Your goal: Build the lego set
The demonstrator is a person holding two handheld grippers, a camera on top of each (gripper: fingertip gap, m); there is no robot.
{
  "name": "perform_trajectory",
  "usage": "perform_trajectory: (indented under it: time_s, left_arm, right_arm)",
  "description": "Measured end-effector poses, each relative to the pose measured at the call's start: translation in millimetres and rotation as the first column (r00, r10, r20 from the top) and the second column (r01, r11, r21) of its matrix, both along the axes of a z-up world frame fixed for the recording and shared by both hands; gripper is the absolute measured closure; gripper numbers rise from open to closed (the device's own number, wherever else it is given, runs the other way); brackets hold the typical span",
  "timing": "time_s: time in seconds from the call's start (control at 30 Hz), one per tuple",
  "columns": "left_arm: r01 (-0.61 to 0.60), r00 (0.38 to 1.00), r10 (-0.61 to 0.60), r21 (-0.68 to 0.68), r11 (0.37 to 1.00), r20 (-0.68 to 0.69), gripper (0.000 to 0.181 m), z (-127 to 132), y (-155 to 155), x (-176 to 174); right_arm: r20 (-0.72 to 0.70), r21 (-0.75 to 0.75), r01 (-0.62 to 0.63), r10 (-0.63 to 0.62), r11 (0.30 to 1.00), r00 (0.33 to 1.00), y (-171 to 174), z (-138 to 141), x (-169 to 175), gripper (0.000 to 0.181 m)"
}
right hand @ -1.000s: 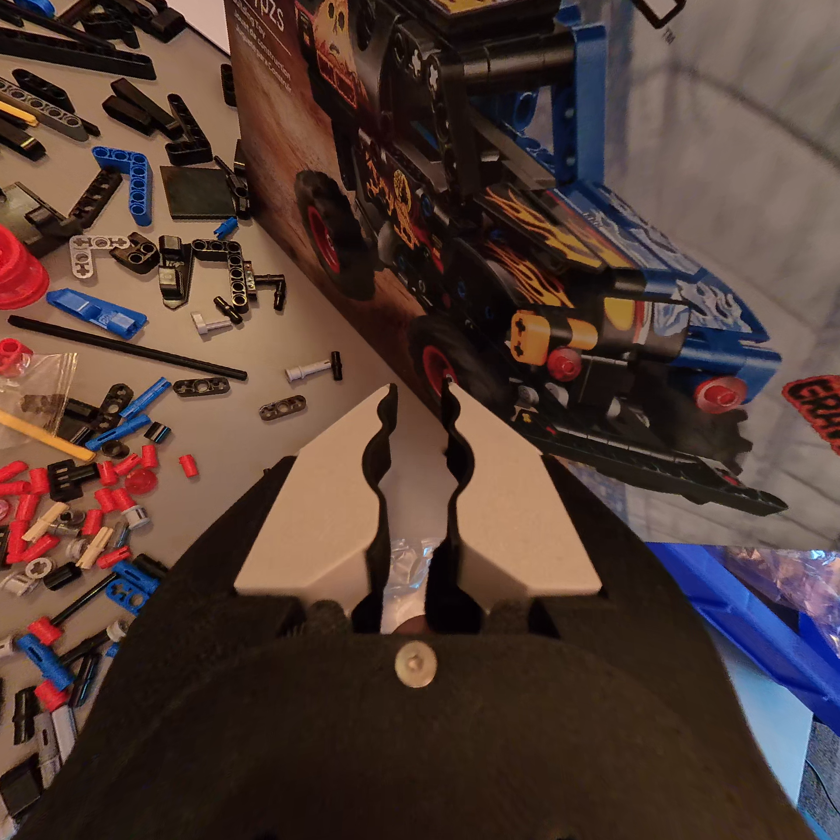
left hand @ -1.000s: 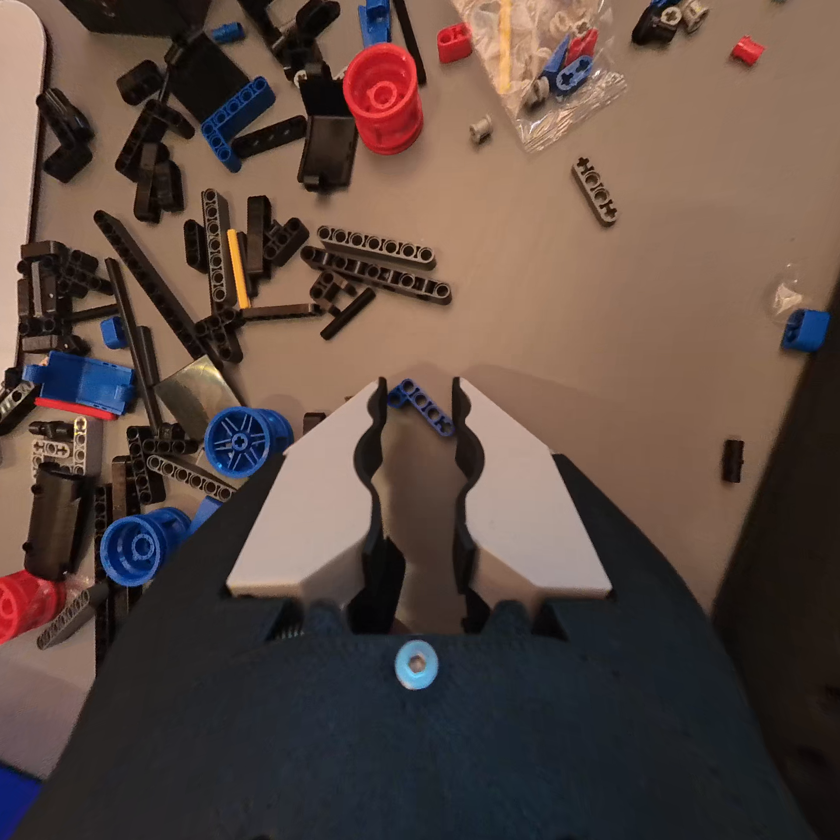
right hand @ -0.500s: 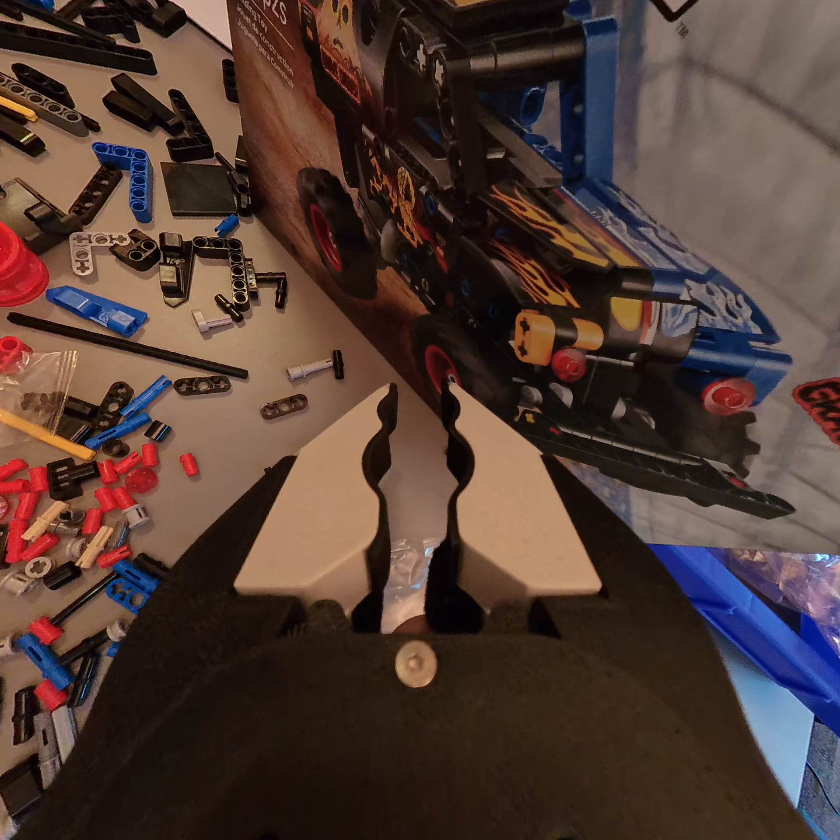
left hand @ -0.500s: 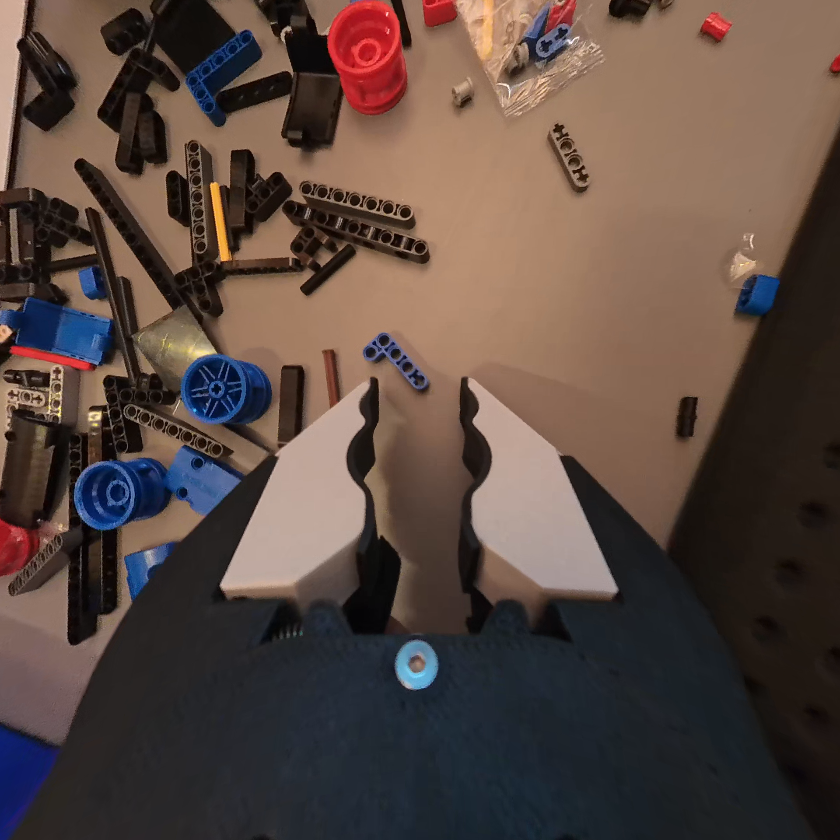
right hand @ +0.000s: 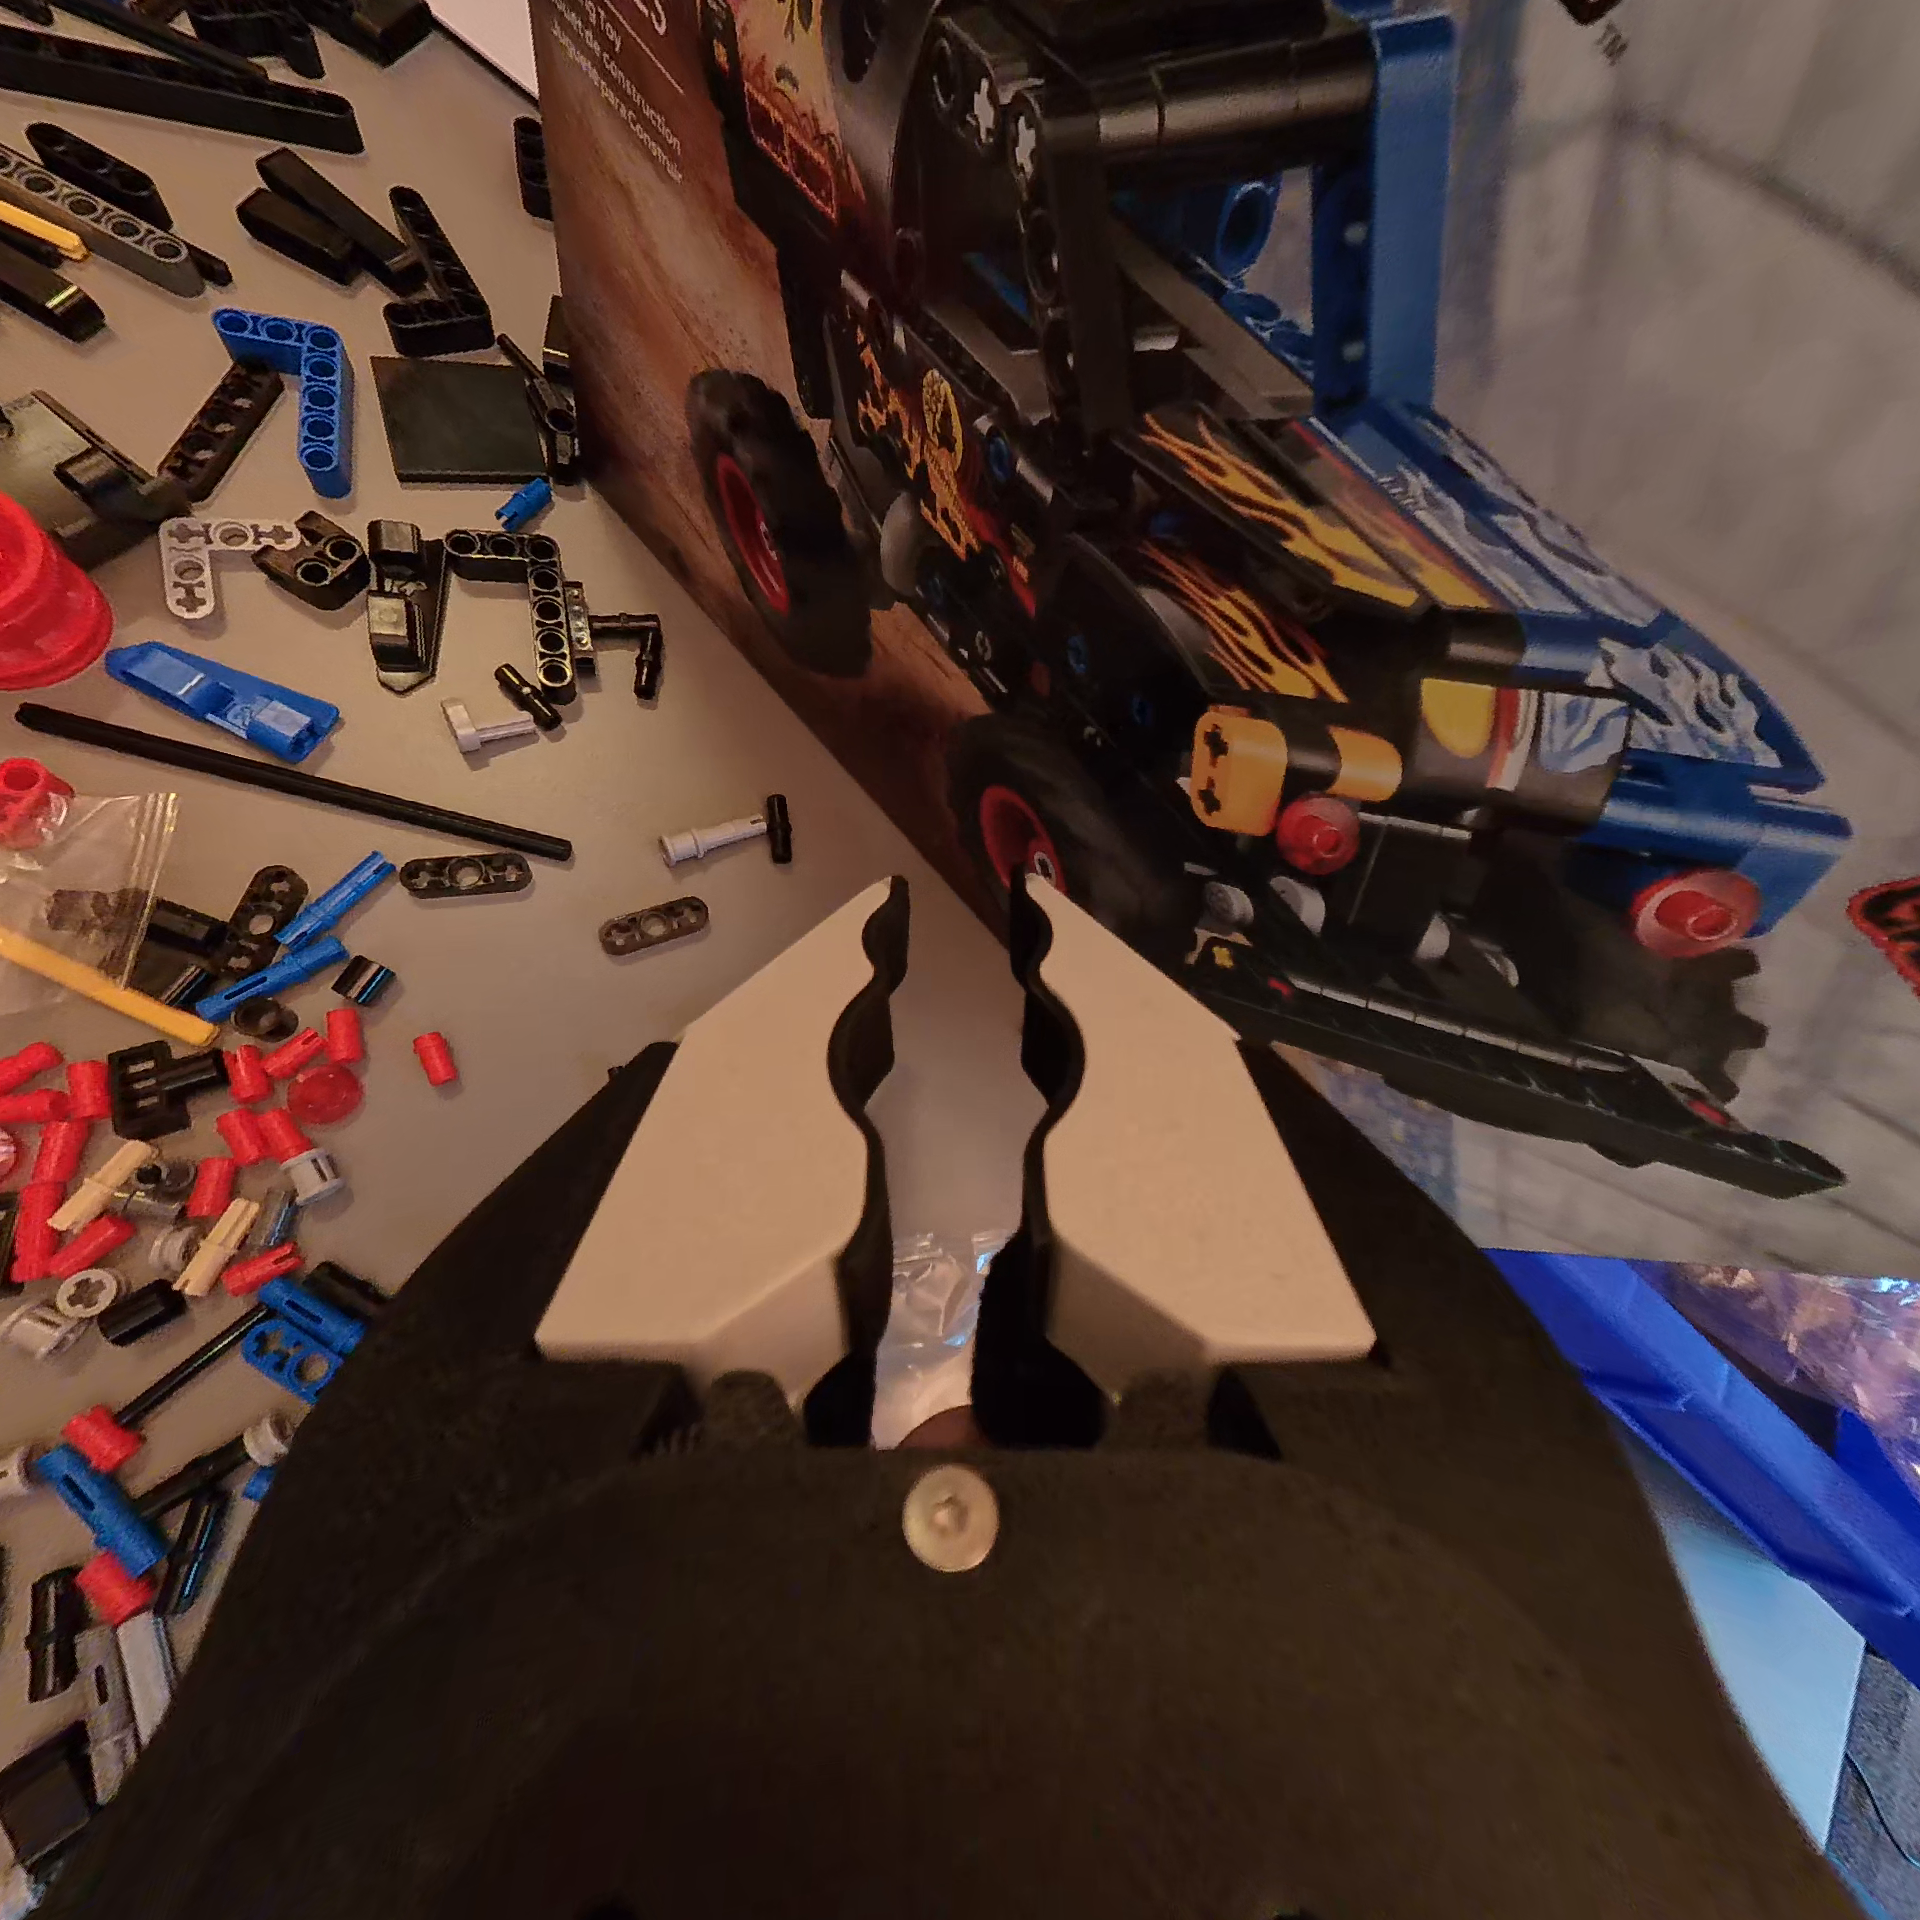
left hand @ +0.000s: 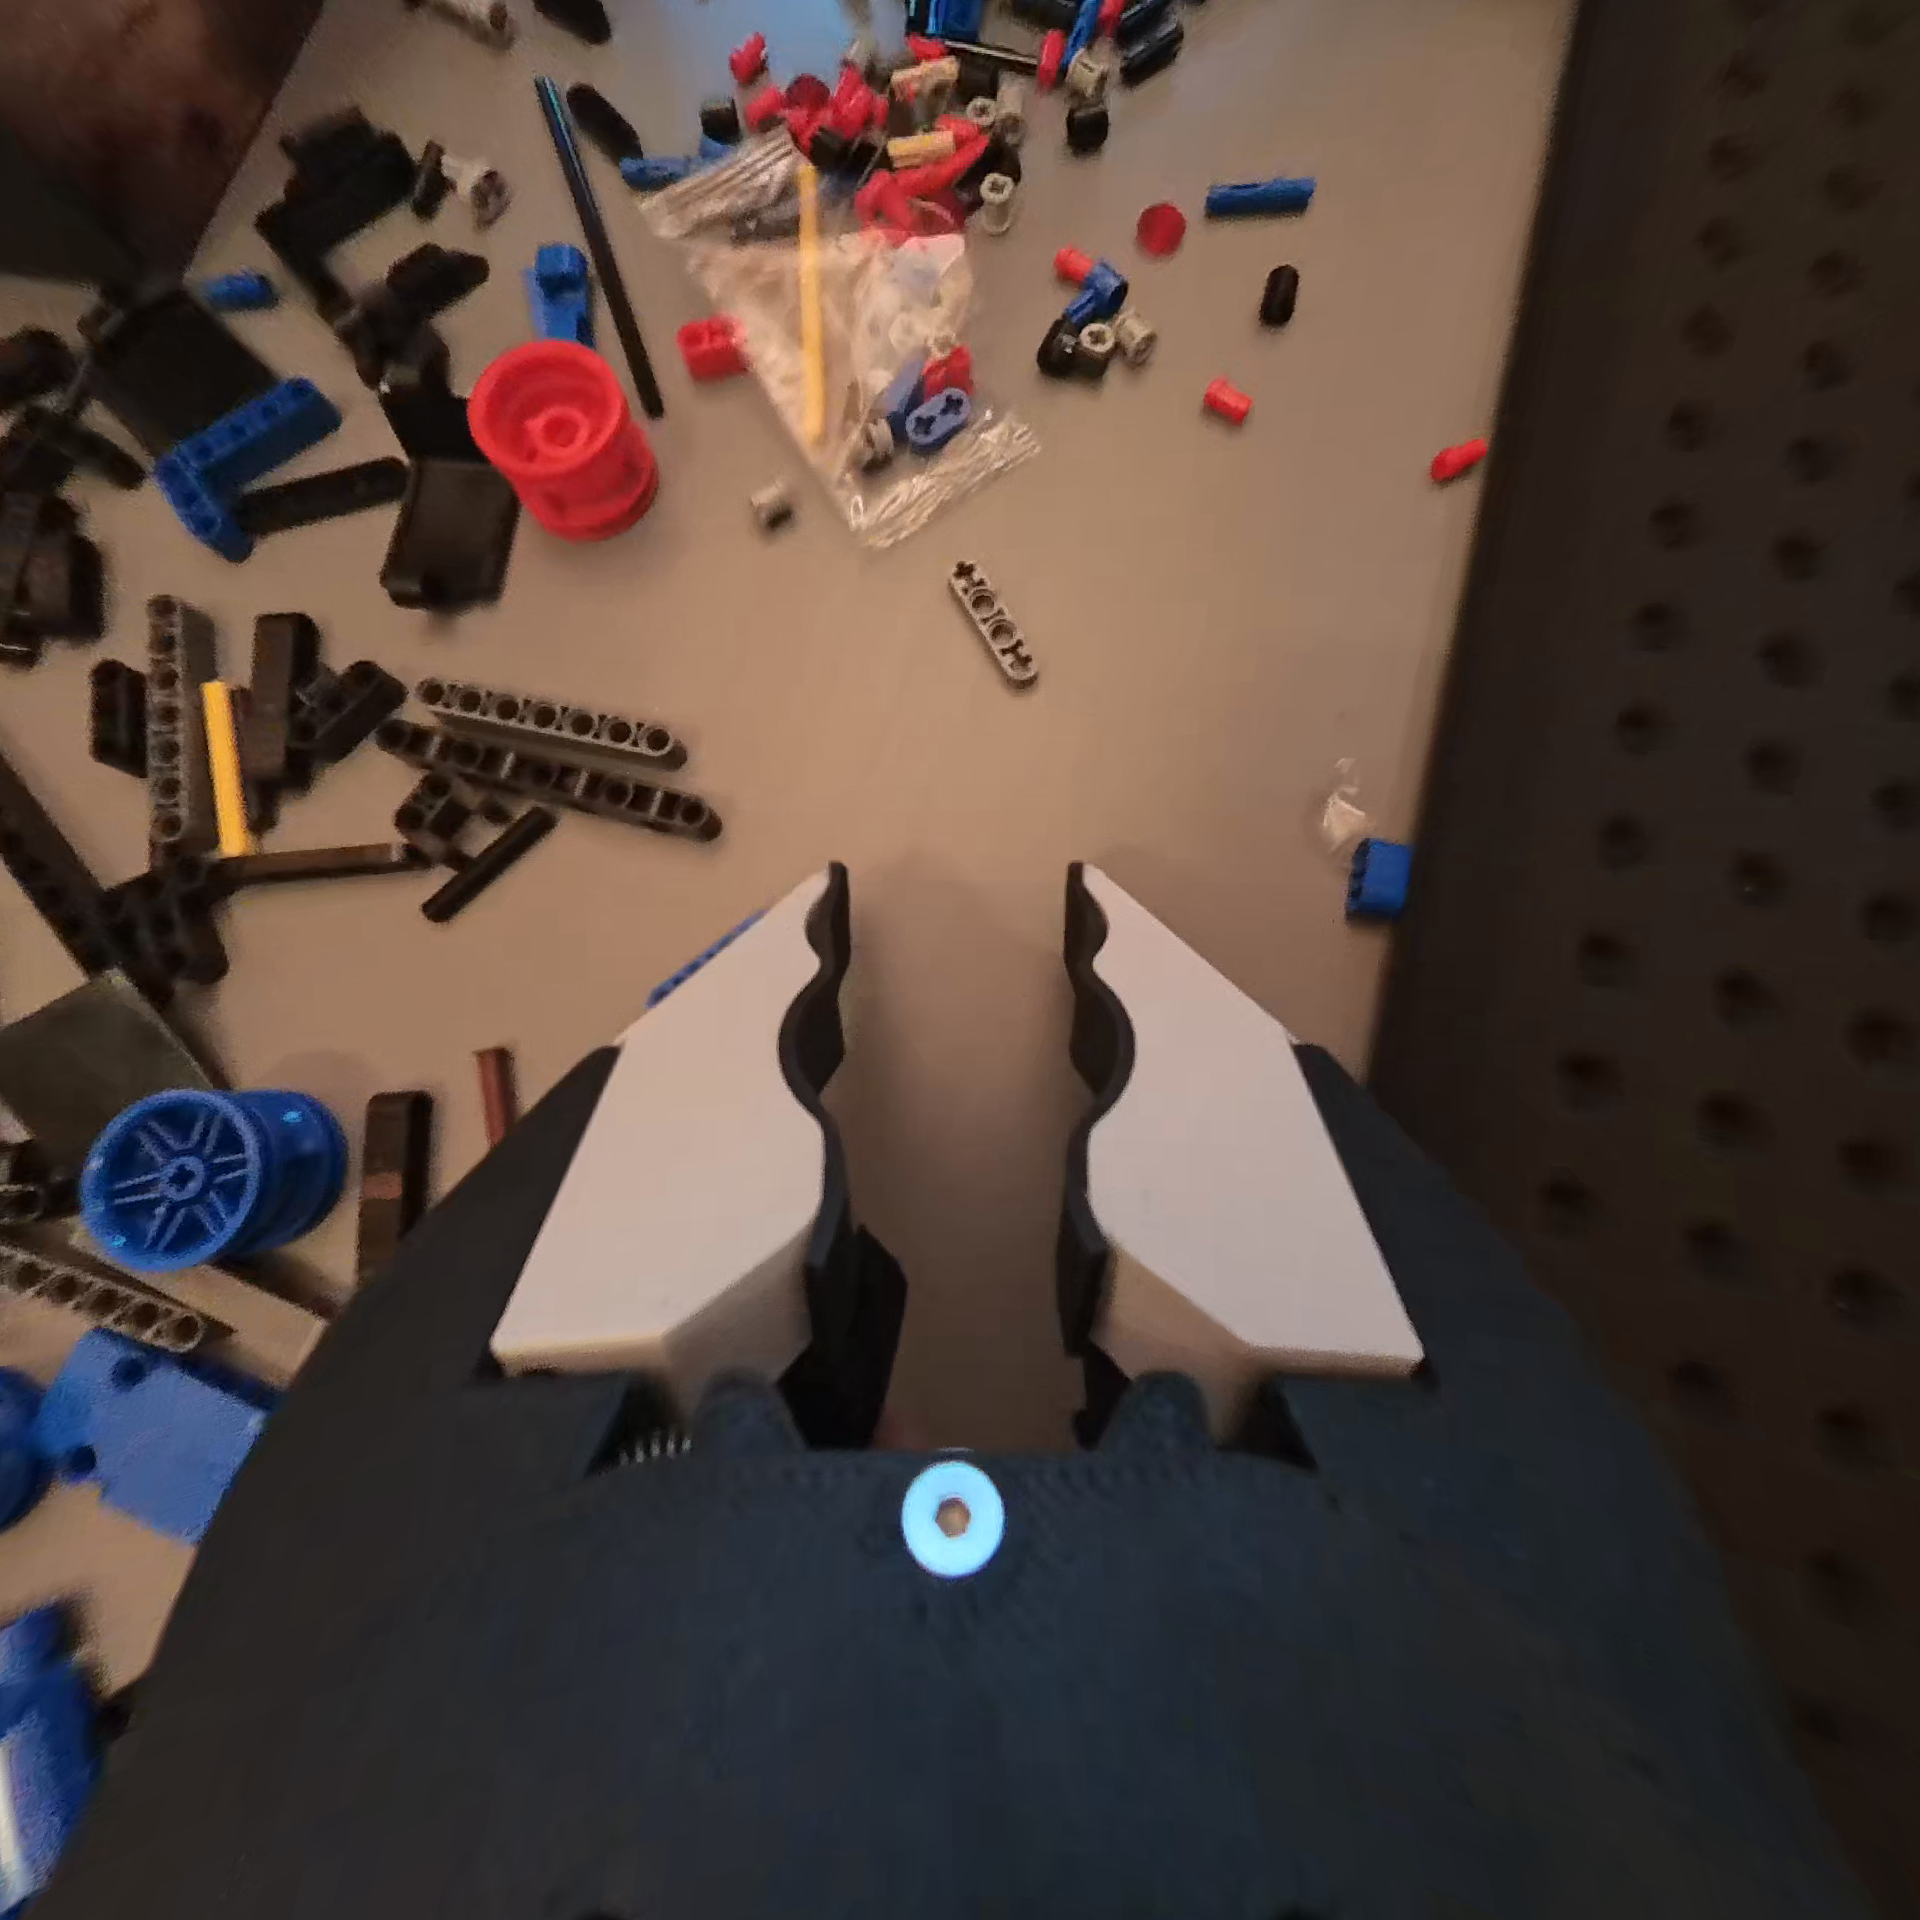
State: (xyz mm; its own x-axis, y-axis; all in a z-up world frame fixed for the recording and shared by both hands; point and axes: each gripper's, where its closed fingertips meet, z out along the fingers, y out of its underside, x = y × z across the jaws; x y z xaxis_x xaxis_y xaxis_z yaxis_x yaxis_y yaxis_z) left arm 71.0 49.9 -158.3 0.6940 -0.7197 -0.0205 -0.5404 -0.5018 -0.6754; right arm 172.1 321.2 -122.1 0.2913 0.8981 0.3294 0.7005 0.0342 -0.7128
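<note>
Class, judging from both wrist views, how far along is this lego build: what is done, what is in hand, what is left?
Done: only unpacking; parts lie loose on the table, some in a clear bag. No assembled section shows. In hand: nothing; the left gripper and right gripper are open and empty. Left: nearly everything, including the red wheel hub, blue wheel hub and black beams. The set's box shows the truck.

Small print on the set's box (right hand: 665,135), partly cropped, wording left uncopied

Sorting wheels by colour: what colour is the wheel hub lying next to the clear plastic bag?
Red. The wheel hub shows best in the left wrist view, left of the clear bag.
</note>
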Motion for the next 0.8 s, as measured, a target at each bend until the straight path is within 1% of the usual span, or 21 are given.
perform_trajectory:
  time_s: [0.07, 0.13, 0.2, 0.27, 0.37, 0.53, 0.7, 0.8]
  left_arm:
    - [-0.028, 0.999, 0.030, 0.042, 0.999, -0.035, 0.142, 4, 6, -12]
    - [-0.074, 0.994, 0.080, 0.069, 0.995, -0.079, 0.142, 6, 12, -31]
    - [-0.108, 0.982, 0.121, 0.089, 0.990, -0.147, 0.141, 2, 17, -51]
    - [-0.122, 0.978, 0.133, 0.080, 0.989, -0.163, 0.141, -3, 19, -60]
    - [-0.115, 0.985, 0.121, 0.055, 0.992, -0.125, 0.148, -7, 17, -53]
    - [-0.093, 0.991, 0.093, 0.005, 0.996, -0.092, 0.145, -8, 5, -40]
    - [-0.039, 0.999, 0.038, -0.042, 0.998, -0.023, 0.145, -6, -12, -25]
    - [-0.066, 0.998, 0.066, -0.003, 0.998, -0.002, 0.144, 3, -6, -32]
  right_arm:
    - [-0.002, 0.000, 0.002, -0.002, 1.000, 1.000, 0, 1, 1, 0.163]
    - [-0.003, 0.000, 0.002, -0.002, 1.000, 1.000, 0, 1, 1, 0.163]
    - [0.000, 0.001, 0.000, 0.000, 1.000, 1.000, 0, 1, 0, 0.163]
    - [0.003, 0.001, -0.002, 0.002, 1.000, 1.000, 0, 0, 0, 0.163]
    - [0.003, -0.001, 0.000, 0.000, 1.000, 1.000, 1, -1, 1, 0.163]
    - [0.009, -0.004, -0.001, 0.001, 1.000, 1.000, 1, -3, 0, 0.163]
    - [0.014, -0.005, -0.004, 0.004, 1.000, 1.000, 0, -4, 0, 0.163]
    - [0.013, -0.005, -0.002, 0.002, 1.000, 1.000, 1, -4, 0, 0.163]
